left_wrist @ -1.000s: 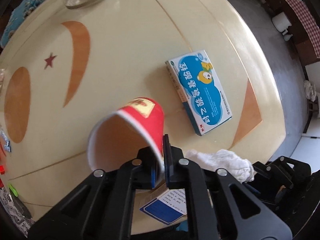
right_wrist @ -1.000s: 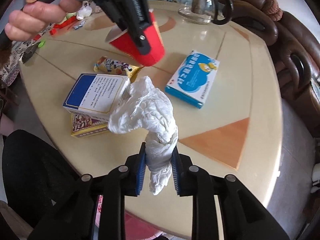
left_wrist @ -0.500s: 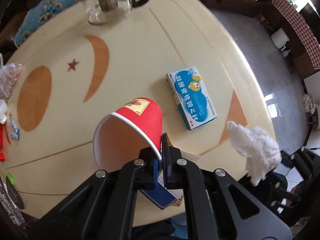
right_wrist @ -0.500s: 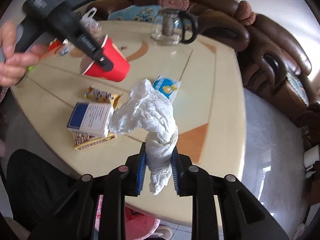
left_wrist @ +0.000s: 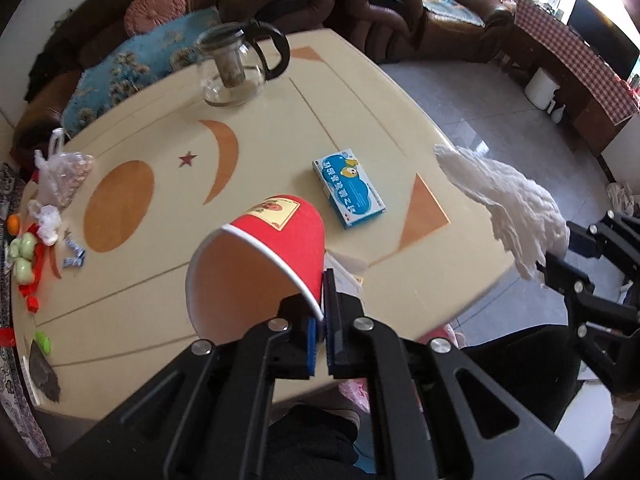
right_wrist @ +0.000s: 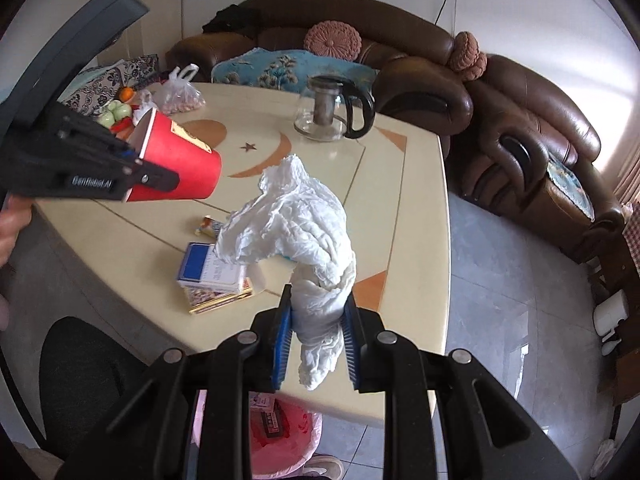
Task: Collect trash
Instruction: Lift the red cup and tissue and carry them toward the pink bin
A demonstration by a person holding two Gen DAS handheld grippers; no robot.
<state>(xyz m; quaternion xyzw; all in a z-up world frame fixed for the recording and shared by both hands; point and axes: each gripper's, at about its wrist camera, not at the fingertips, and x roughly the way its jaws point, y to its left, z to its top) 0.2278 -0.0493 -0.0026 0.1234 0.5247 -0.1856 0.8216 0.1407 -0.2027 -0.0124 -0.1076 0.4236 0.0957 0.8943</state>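
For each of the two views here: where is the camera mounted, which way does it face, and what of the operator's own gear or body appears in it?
Left wrist: rides the left gripper, looks down across the table; shows its fingers pinching the red paper cup, plus the right gripper.
Right wrist: rides the right gripper, faces table and sofa; shows its fingers clamping the white tissue, plus the left gripper.
Shared: cup, tissue, glass teapot.

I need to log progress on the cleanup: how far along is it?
Midway. A pink-lined bin below the table edge already holds some trash. In hand: left hand-held gripper pinches a red cup, right a tissue wad. Boxes and a wrapper remain.
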